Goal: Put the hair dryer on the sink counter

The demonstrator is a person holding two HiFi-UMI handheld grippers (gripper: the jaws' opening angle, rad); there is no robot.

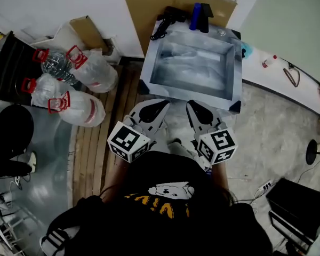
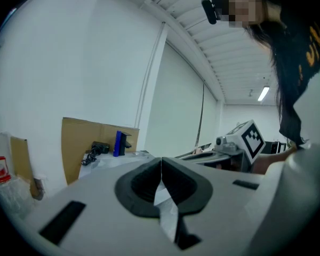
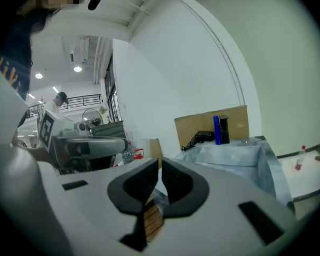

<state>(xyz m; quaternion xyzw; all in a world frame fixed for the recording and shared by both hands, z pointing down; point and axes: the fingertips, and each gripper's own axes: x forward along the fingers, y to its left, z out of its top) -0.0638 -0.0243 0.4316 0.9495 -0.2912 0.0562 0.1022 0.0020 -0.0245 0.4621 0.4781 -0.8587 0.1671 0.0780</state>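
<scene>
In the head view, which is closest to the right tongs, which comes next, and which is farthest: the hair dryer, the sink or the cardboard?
1. Sink, straight ahead of the right tongs.
2. Hair dryer, on the counter's back left corner.
3. Cardboard, standing behind the counter.
</scene>
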